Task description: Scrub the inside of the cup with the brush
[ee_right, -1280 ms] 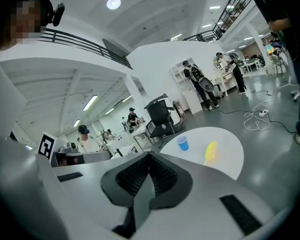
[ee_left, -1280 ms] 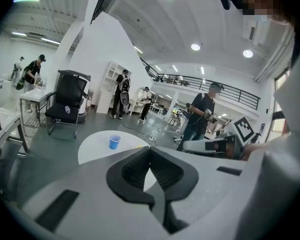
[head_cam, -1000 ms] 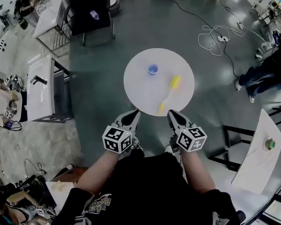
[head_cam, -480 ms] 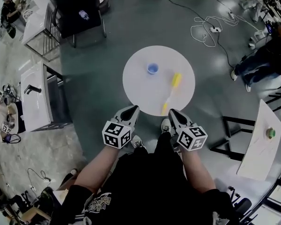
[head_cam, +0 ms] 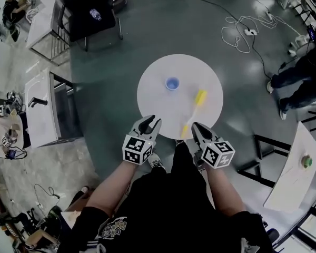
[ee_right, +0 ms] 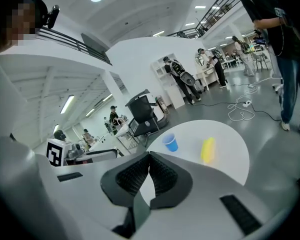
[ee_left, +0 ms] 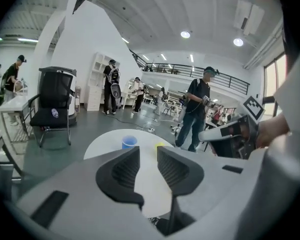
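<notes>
Your left gripper [head_cam: 149, 121] just opened a bit, empty; right gripper [head_cam: 196, 126] pressed together. The cup [head_cam: 172, 83] sits well ahead of both.

Black short-sleeved shirt [head_cam: 168, 204]; grey hand-held grippers [head_cam: 148, 121] [head_cam: 196, 126].

It is a big open lab hall: grey floor [head_cam: 110, 83] with loose cables [head_cam: 247, 32] far right, white work tables [head_cam: 42, 120] at left, a railed mezzanine [ee_left: 180, 70] beyond, people [ee_left: 196, 109] standing about.
</notes>
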`<control>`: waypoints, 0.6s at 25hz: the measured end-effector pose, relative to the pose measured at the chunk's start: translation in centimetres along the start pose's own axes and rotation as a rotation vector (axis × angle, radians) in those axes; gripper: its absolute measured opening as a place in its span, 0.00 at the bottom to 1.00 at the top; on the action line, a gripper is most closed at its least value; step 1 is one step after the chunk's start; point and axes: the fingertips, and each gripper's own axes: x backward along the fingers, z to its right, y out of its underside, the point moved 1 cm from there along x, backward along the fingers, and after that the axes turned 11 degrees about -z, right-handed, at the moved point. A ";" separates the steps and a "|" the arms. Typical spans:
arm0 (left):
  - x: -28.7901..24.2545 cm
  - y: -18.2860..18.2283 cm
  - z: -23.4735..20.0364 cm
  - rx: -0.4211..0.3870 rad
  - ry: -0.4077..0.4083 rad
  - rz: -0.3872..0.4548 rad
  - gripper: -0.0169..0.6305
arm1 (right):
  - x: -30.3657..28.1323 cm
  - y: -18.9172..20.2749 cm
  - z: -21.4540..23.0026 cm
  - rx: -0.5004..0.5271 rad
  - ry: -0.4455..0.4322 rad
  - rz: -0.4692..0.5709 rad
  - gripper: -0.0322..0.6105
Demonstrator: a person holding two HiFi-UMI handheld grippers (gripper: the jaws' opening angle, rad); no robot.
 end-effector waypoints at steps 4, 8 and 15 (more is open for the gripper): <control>-3.9 0.0 -1.1 -0.038 -0.051 -0.036 0.24 | -1.6 -0.4 3.0 -0.022 -0.001 -0.047 0.08; -8.2 0.1 -2.8 -0.046 -0.091 -0.056 0.33 | -3.3 -0.2 5.6 -0.045 0.000 -0.093 0.08; -15.4 0.3 -5.9 -0.099 -0.163 -0.096 0.42 | -6.0 0.6 8.8 -0.065 -0.013 -0.166 0.08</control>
